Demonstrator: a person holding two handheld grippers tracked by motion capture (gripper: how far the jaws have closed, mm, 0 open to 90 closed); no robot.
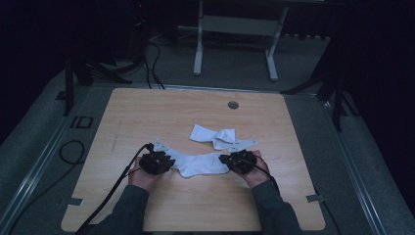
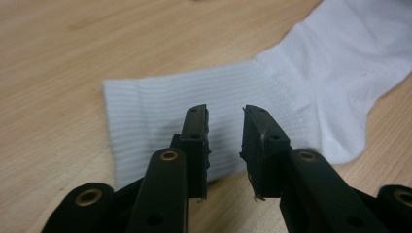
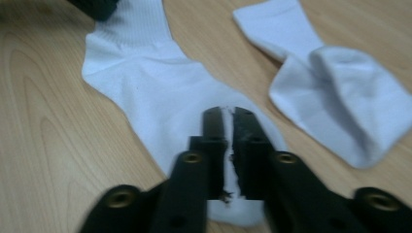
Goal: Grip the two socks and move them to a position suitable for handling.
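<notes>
White sock (image 1: 200, 164) laid flat, pinched at toe end only.
Soft, light, limp knit; best gripped at ribbed cuff (image 2: 145, 121) under spread left gripper (image 2: 224, 145); right gripper (image 3: 224, 145) pressed onto toe fabric.

Your right gripper (image 3: 228, 119) pinches the toe of the flat white sock (image 3: 160, 92). A second, crumpled sock (image 3: 330, 92) lies just beside it.

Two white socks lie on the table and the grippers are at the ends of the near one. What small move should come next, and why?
Probably close the left gripper on the ribbed cuff of the near sock. Its jaws stand open over the cuff, pads not pressing, while the right gripper is already shut on the toe end. With both ends held, the sock could be lifted toward the crumpled far sock.
</notes>
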